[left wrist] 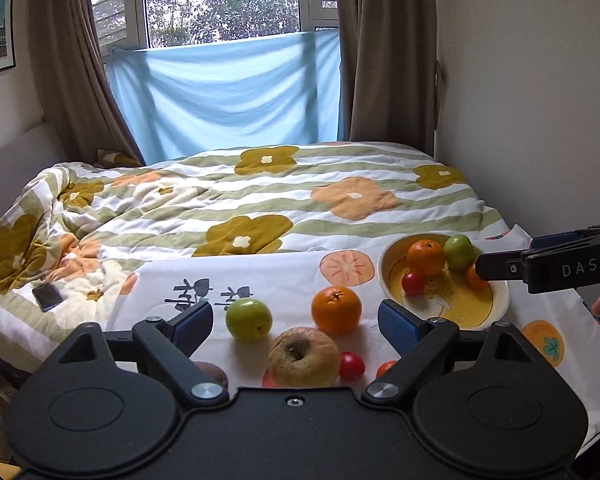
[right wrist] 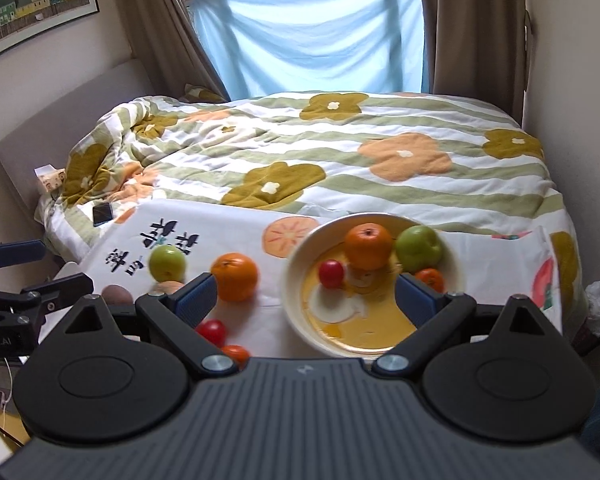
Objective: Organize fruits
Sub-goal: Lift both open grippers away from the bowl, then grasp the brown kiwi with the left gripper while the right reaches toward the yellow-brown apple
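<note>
A yellow bowl (left wrist: 496, 304) (right wrist: 300, 264) on the white cloth holds an orange (left wrist: 426, 257) (right wrist: 368, 246), a green apple (left wrist: 459, 251) (right wrist: 418, 249), a red tomato (left wrist: 413, 283) (right wrist: 331, 274) and a small orange fruit (right wrist: 430, 279). On the cloth lie a green apple (left wrist: 248, 318) (right wrist: 167, 263), an orange (left wrist: 336, 309) (right wrist: 235, 277), a wrinkled brown apple (left wrist: 303, 356), a red tomato (left wrist: 351, 365) (right wrist: 212, 331) and a small orange fruit (left wrist: 386, 368) (right wrist: 236, 353). My left gripper (left wrist: 296, 322) is open and empty above the loose fruit. My right gripper (right wrist: 306, 300) is open and empty over the bowl's near rim.
The white printed cloth (left wrist: 284, 276) covers a table edge against a bed with a flowered quilt (left wrist: 260, 200). A phone (left wrist: 47, 297) (right wrist: 102, 213) lies on the quilt at left. A brown fruit (right wrist: 116, 294) sits at the cloth's left. Walls close in on the right.
</note>
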### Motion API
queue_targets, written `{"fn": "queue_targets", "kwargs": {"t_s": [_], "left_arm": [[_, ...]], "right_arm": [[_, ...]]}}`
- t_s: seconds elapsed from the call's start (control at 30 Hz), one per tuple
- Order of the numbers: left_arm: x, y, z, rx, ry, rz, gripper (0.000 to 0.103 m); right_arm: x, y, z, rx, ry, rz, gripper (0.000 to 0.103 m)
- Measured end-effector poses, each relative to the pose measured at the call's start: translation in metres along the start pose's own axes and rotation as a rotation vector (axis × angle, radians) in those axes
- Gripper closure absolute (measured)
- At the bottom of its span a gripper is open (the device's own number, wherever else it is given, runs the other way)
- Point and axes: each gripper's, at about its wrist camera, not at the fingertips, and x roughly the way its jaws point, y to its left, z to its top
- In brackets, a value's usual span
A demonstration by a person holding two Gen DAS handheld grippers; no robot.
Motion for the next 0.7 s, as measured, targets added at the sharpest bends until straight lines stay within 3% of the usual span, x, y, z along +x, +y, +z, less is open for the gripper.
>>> {"fn": "queue_targets", "kwargs": {"t_s": [0.27, 0.47, 0.7], "left_arm": [[0.010, 0.063, -0.023, 0.018, 0.038, -0.004, 0.011], [0.040, 0.097, -0.039, 0.084, 0.081, -0.044, 0.011], [0.082, 0.121, -0.056, 0.081, 0.166, -0.081, 0.011]], "right_arm": [[0.016, 0.063, -0.020, 0.041, -0.002, -0.013, 0.000], [0.037, 0.100, -0.040, 0.083, -0.002, -0.040, 0.000], [0.066, 0.128, -0.054, 0.180, 0.027, -0.108, 0.000]]}}
